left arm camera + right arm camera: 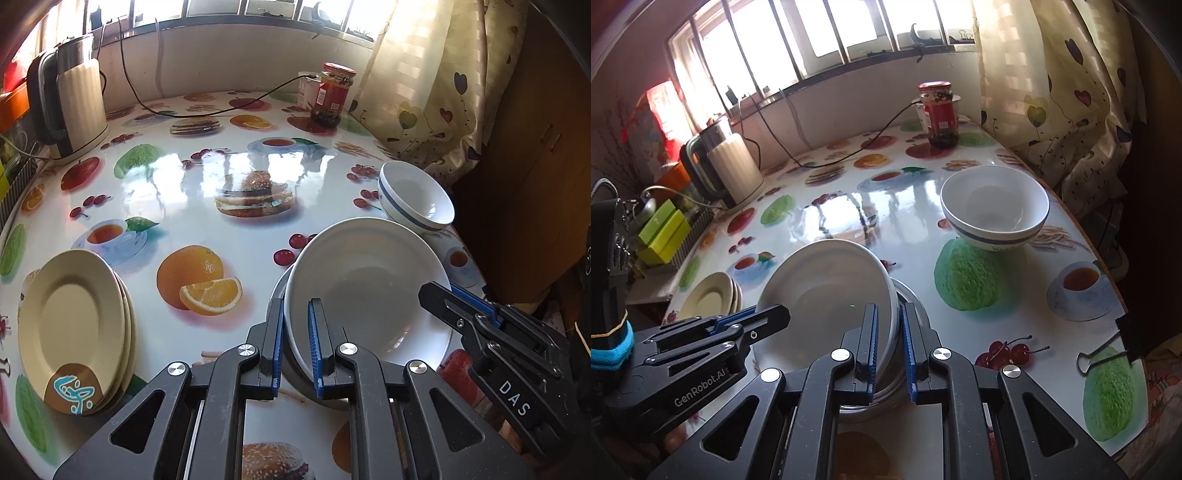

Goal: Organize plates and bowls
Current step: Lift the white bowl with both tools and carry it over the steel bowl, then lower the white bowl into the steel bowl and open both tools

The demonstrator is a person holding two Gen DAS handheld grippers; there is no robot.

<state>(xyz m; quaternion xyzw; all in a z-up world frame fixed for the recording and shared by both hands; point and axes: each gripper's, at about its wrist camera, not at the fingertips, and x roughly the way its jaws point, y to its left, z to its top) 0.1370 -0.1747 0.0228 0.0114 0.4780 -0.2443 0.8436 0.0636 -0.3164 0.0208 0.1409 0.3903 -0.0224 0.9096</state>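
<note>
Both grippers hold the same big white bowl (369,284) by its rim, one on each side. The left gripper (297,347) has its jaws closed on the left edge of the rim, and the right gripper (889,350) has its jaws closed on the right edge. The bowl is tilted and sits partly inside a metal bowl (912,314) below it, near the front of the bench (229,173).

I think the main risk is the grip itself. The rim is smooth and glazed, and each pair of jaws bites only a narrow strip of it. If one hand rises faster than the other, the bowl may twist and slip out. It could also drag the metal bowl along, if the two are stuck together.

The blue-striped bowl (995,206) stands near, behind and to the right, close to the bench edge, so a wide swing might knock it off. The stack of cream plates (74,328) lies well apart on the left.
</note>
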